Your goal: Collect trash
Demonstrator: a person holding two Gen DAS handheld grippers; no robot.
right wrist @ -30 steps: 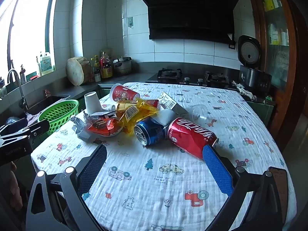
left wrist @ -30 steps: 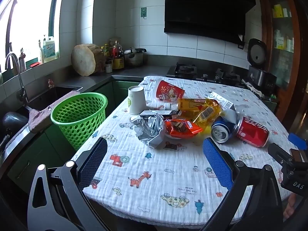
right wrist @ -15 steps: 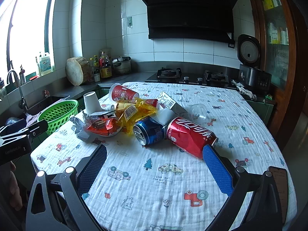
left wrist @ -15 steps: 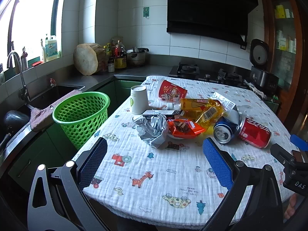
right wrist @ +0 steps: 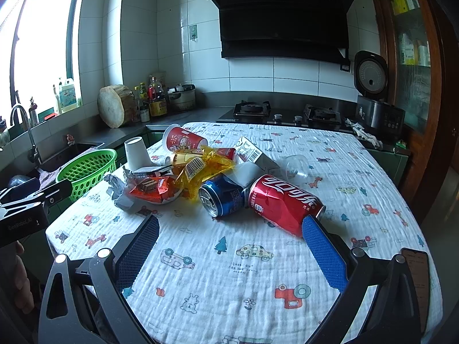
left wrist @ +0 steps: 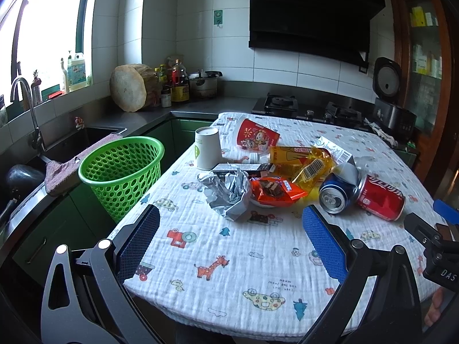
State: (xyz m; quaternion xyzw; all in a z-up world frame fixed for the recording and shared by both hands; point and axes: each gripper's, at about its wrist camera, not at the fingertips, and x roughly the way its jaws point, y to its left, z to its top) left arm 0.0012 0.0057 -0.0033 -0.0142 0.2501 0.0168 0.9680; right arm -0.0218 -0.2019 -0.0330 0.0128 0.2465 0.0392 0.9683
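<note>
Left gripper [left wrist: 231, 243] and right gripper [right wrist: 231, 248] hover above the table [left wrist: 258, 261], jaws spread wide, holding nothing. Trash, including foil [left wrist: 229, 190], blue can [right wrist: 222, 196] and red can [right wrist: 282, 205], lies mid-table; the green basket [left wrist: 122, 173] stands beside the table's left edge.

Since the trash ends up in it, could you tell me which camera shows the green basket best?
The left wrist view: the green basket appears whole, with its open mouth and perforated wall. In the right wrist view the green basket looks smaller, partly hidden by the left hand-held gripper.
</note>
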